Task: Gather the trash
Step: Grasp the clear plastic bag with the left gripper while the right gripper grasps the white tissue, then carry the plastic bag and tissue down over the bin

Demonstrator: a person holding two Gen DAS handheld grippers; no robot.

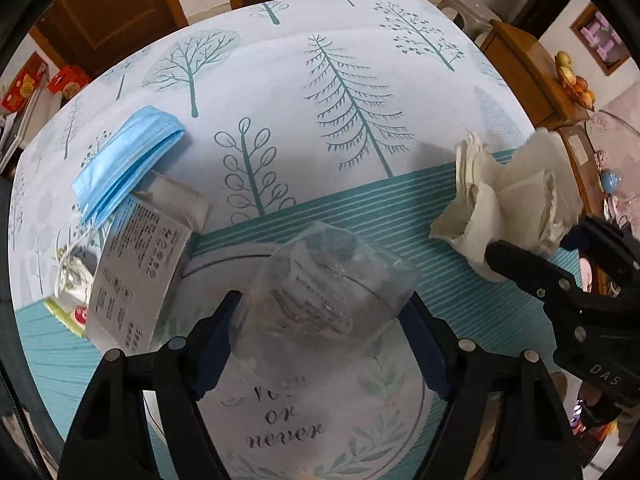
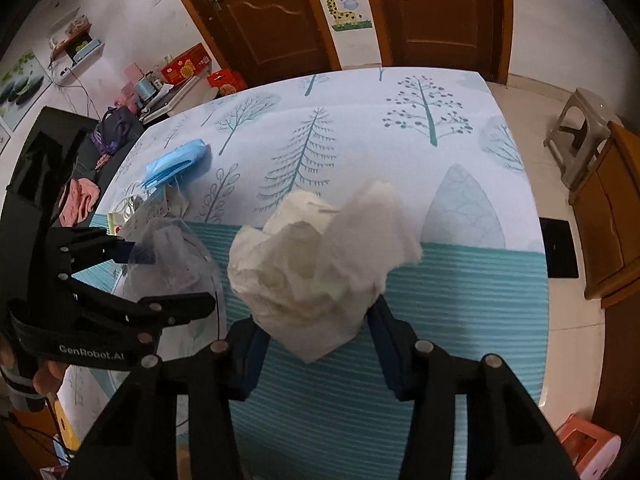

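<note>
My left gripper [image 1: 320, 320] points down over the table, its blue pads against both sides of a crumpled clear plastic wrapper [image 1: 328, 280]. From the right wrist view the same gripper [image 2: 172, 274] shows at the left with the wrapper [image 2: 168, 256] between its fingers. My right gripper [image 2: 316, 328] is shut on a wad of white tissue [image 2: 320, 256]; in the left wrist view it [image 1: 536, 240] shows at the right edge with the tissue [image 1: 508, 196]. A blue face mask [image 1: 128, 164], a printed white packet [image 1: 136, 280] and a small green wrapper [image 1: 66, 306] lie at the table's left.
The table wears a tree-patterned cloth [image 1: 320, 80] with a teal striped band, and a round printed mat [image 1: 300, 420] lies under my left gripper. A plastic stool [image 2: 580, 128] and a wooden cabinet [image 2: 612, 216] stand to the right; brown doors [image 2: 272, 8] are behind.
</note>
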